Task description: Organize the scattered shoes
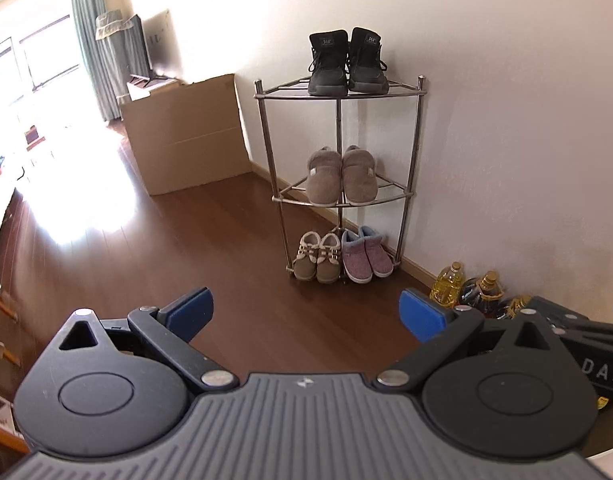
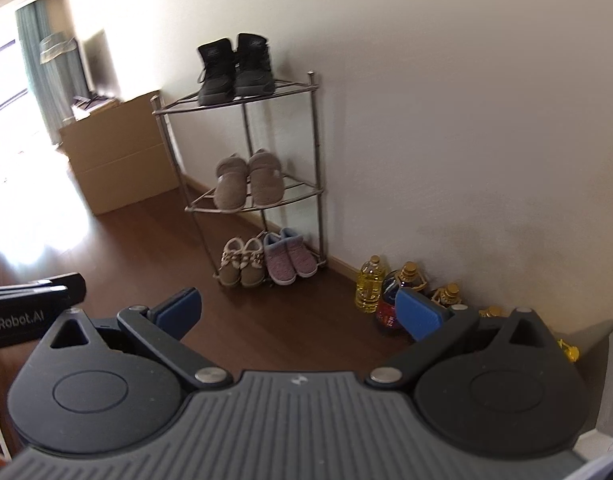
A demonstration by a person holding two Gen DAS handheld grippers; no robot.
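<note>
Chrome corner rack (image 1: 340,96) against the wall carries black boots (image 1: 347,62) on top, grey slippers (image 1: 341,176) mid-tier and two small pairs (image 1: 340,258) at floor level; left gripper (image 1: 306,312) spread wide, empty. Right wrist view: same rack (image 2: 242,100), right gripper (image 2: 298,310) wide, empty, oil bottles (image 2: 370,284) near
</note>
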